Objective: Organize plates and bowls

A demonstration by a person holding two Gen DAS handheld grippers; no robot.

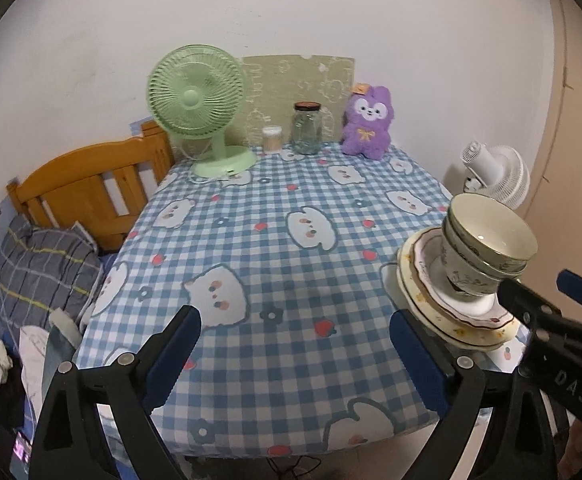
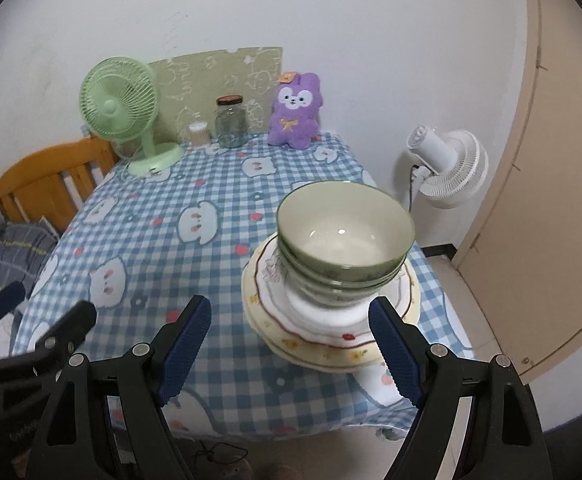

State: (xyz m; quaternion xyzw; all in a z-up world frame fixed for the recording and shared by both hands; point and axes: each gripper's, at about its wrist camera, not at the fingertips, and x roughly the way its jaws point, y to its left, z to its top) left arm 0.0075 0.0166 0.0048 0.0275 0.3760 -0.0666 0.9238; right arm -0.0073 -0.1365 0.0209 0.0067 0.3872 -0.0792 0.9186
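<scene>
A stack of green bowls (image 2: 347,236) sits nested on a stack of plates (image 2: 331,336) near the table's front right corner. The stack also shows in the left wrist view, bowls (image 1: 487,248) on plates (image 1: 455,320), at the right. My right gripper (image 2: 291,344) is open and empty, just in front of the plates, its right finger beside their rim. My left gripper (image 1: 295,356) is open and empty over the table's front edge, left of the stack. The right gripper (image 1: 551,300) shows at the right of the left wrist view.
The table has a blue checked cloth (image 1: 275,248). At its back stand a green fan (image 1: 199,104), a small container (image 1: 272,140), a glass jar (image 1: 307,128) and a purple plush toy (image 1: 367,124). A wooden bed frame (image 1: 91,188) is left; a white fan (image 2: 447,168) and a door (image 2: 551,160) right.
</scene>
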